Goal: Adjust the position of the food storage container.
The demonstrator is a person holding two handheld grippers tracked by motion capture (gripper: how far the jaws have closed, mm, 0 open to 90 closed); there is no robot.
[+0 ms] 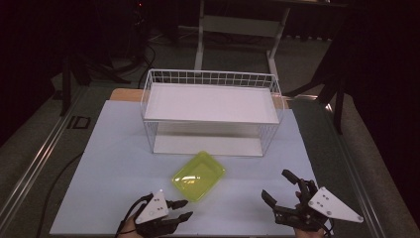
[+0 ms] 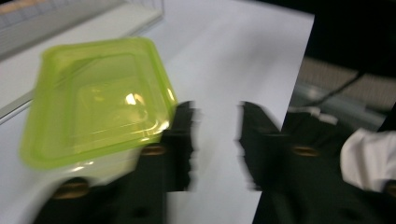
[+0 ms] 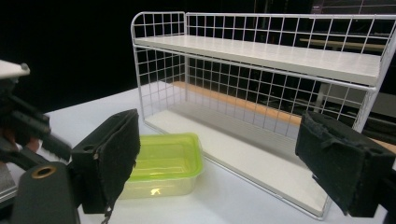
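A translucent lime-green plastic container lies on the pale table top, in front of the white wire rack. My left gripper sits at the table's near edge, its fingertips just short of the container's near corner. In the left gripper view the container lies to the left of the left jaw, and the left gripper is open with only bare table between its jaws. My right gripper rests at the near right, wide open and empty. The right gripper view shows the container beyond its left jaw.
The wire rack has a white upper shelf and a white base board, and its front is open toward me. The table's edges fall off to a dark floor with cables on the left. A white sleeve shows at the right.
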